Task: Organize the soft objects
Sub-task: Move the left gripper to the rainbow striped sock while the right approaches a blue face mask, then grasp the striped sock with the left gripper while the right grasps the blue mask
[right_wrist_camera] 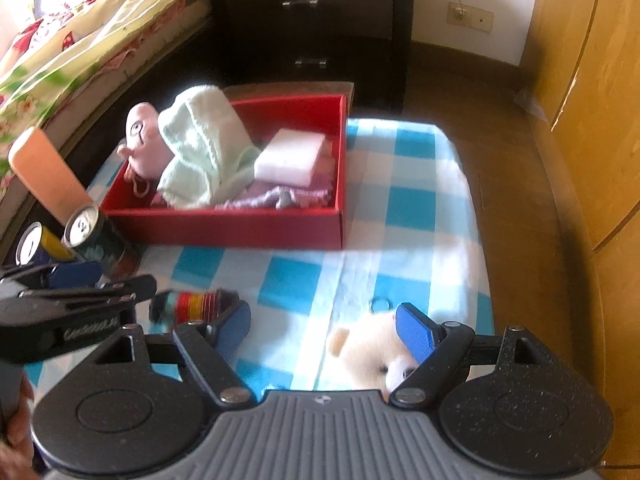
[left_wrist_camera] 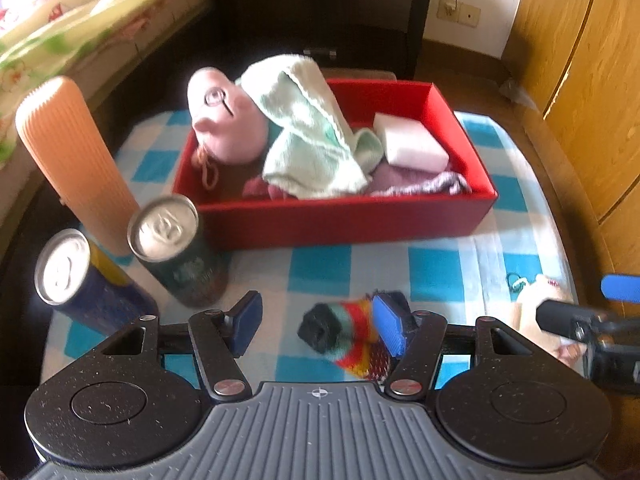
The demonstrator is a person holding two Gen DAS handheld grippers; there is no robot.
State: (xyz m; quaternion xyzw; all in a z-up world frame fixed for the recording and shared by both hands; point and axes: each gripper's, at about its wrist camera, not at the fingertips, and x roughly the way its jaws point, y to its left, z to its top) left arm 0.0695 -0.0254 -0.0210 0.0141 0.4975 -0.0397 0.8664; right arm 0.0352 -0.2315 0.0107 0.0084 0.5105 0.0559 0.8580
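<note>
A red box [left_wrist_camera: 344,216] [right_wrist_camera: 224,226] on the checked cloth holds a pink plush pig [left_wrist_camera: 228,120] [right_wrist_camera: 142,140], a pale green towel [left_wrist_camera: 308,136] [right_wrist_camera: 200,148], a white sponge [left_wrist_camera: 412,142] [right_wrist_camera: 290,158] and a lilac cloth [left_wrist_camera: 424,184]. A rolled striped sock [left_wrist_camera: 344,330] [right_wrist_camera: 188,304] lies between the fingers of my open left gripper [left_wrist_camera: 320,328], against the right finger. A cream plush bear [right_wrist_camera: 372,352] [left_wrist_camera: 540,292] lies between the fingers of my open right gripper [right_wrist_camera: 324,334], touching its right finger.
Two drink cans [left_wrist_camera: 176,252] [left_wrist_camera: 80,280] and a ribbed orange cylinder [left_wrist_camera: 76,160] stand left of the box. A bed [left_wrist_camera: 60,12] lies at the far left, a dark drawer unit [left_wrist_camera: 320,12] behind, wooden cabinets [left_wrist_camera: 592,80] on the right.
</note>
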